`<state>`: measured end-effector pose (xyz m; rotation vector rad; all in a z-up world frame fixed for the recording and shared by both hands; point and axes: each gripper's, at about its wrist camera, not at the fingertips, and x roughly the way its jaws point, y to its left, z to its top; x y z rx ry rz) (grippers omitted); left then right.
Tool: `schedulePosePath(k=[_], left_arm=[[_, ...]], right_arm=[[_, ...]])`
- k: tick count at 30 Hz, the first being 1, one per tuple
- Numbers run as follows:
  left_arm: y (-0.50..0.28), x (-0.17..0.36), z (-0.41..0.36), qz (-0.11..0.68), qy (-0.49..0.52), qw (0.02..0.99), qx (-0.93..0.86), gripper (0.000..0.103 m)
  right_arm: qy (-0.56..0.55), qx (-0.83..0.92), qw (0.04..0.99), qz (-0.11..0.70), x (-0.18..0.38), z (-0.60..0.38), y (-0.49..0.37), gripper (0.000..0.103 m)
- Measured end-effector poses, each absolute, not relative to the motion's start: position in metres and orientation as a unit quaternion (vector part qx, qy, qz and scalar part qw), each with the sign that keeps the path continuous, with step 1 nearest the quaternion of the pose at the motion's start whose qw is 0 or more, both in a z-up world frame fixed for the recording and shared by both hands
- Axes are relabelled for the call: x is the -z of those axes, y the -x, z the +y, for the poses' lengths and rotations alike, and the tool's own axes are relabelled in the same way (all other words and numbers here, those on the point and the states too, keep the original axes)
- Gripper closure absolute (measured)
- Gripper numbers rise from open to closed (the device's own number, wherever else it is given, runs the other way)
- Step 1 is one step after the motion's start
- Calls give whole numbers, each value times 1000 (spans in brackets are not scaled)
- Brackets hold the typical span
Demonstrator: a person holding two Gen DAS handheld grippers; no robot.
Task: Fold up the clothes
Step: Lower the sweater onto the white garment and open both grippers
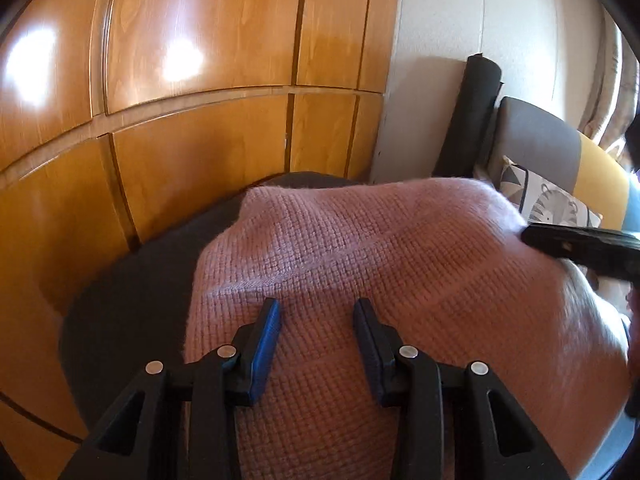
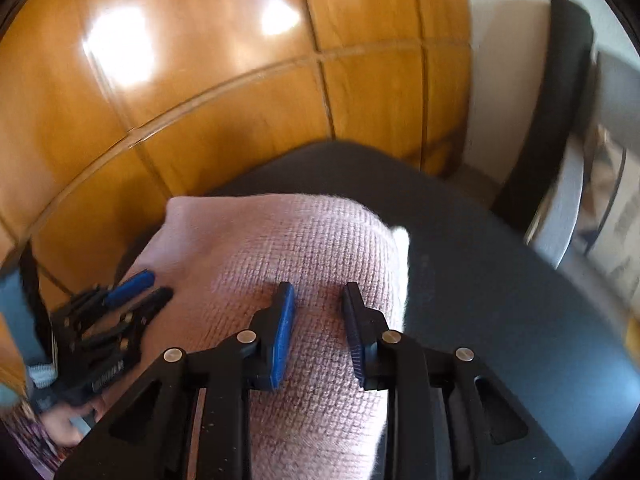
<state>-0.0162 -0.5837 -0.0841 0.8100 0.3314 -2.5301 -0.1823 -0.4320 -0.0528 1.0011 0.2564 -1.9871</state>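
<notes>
A pink knitted sweater (image 1: 360,280) is lying on a dark grey bed cover (image 2: 480,260), bunched toward the cover's far left edge, close to a glossy wooden wardrobe (image 1: 180,60). The left gripper (image 1: 316,308) is reaching forward low over the sweater with its fingers spread apart and nothing between them; whether the blue fingertips (image 1: 272,312) are touching the knit cannot be told. The right gripper (image 2: 318,290) is also pointing forward over the sweater's right edge, its jaws parted and gripping nothing. In the right wrist view, the left gripper is showing at the lower left, angled across the sweater's left side, with a hand (image 2: 64,424) wrapped around its handle. At the far right edge of the bed, a black rolled mat (image 1: 472,112) is leaning against a white wall (image 1: 440,20), beside a patterned pillow (image 1: 548,200).
</notes>
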Motion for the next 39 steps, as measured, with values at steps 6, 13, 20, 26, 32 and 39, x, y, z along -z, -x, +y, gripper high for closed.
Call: schedulePosePath(k=[6,13,20,26,32,39], left_arm=[[17,103,-580,107,-263,240,928,63],[13,95,-572,87,-264,254,926,64],[-10,64,-531,57,-308,295,903,62],[-52,51,-497,130,-319,312,885,62],[-80,40,-465,138,-348,333,865,62],[-111,30,-438,116,-348,355,860,62]], right_arm=[[-410,802,432,47,75,-424,195,76],[-370,816,438,68,57,-420,175,68],[-365,825,428,56,39,-373,118,35],[-359,831,422,48,26,-331,63,25],[-359,841,401,49,18,-299,18,23],[-398,837,374,28,27,-277,-1,23]])
